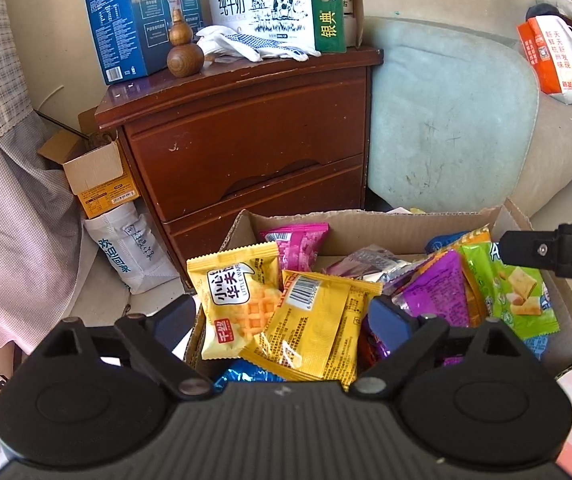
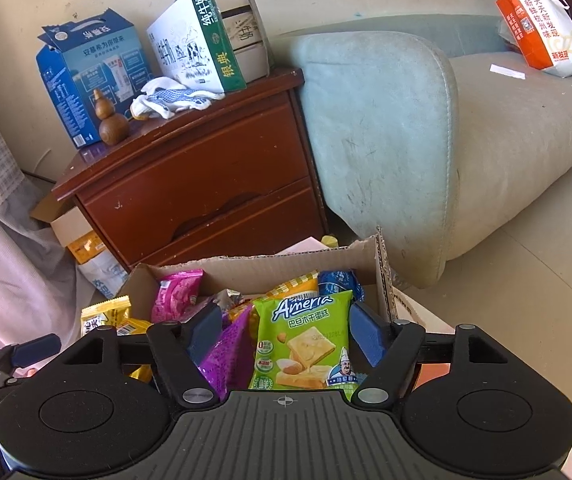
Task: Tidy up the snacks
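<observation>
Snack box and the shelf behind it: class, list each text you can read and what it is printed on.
"Ameria" – green packet
"LITTLE WAR", cut off – yellow waffle packet
"纯牛奶", "银典" – milk carton
"安慕希" – blue carton
Barcode digits on the other yellow packet and all fine print: too small.

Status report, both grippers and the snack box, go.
Left gripper open over yellow waffle packets. Right gripper open, straddling green Ameria packet. Cardboard box full. No obstruction seen.
</observation>
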